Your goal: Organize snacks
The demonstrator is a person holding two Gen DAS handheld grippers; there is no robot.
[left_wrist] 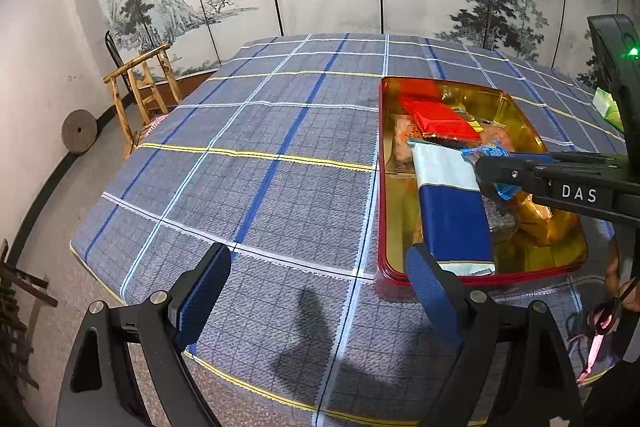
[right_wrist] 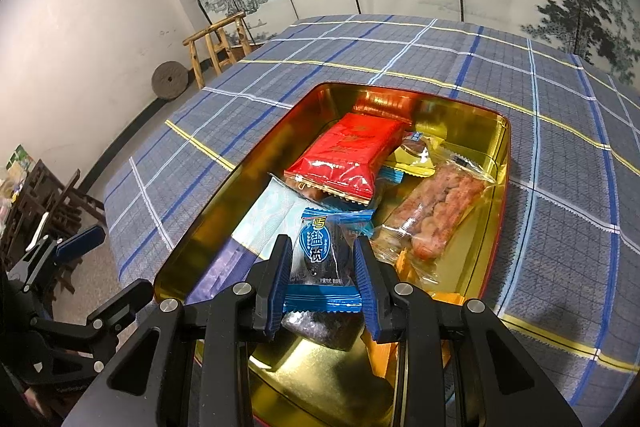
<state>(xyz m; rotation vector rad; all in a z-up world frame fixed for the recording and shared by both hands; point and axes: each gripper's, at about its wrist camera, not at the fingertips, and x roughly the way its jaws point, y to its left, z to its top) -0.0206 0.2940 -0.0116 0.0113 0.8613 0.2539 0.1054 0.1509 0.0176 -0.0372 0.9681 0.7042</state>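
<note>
A red tin with a gold inside point(left_wrist: 384, 187) point(right_wrist: 500, 155) sits on the checked tablecloth and holds several snack packs. Among them are a red pack point(right_wrist: 348, 155) point(left_wrist: 440, 119), a blue and white pack point(left_wrist: 448, 203) point(right_wrist: 272, 219), and a clear pack of reddish snacks point(right_wrist: 436, 211). My right gripper point(right_wrist: 322, 259) is shut on a small blue-wrapped snack point(right_wrist: 320, 247) and holds it over the tin; it also shows in the left wrist view point(left_wrist: 486, 163). My left gripper point(left_wrist: 316, 291) is open and empty above the cloth, left of the tin's near corner.
The blue checked tablecloth point(left_wrist: 260, 155) covers the table. A wooden chair point(left_wrist: 140, 95) and a round stone disc point(left_wrist: 78, 131) stand at the far left by the wall. A green and white pack point(left_wrist: 606, 107) lies on the table right of the tin.
</note>
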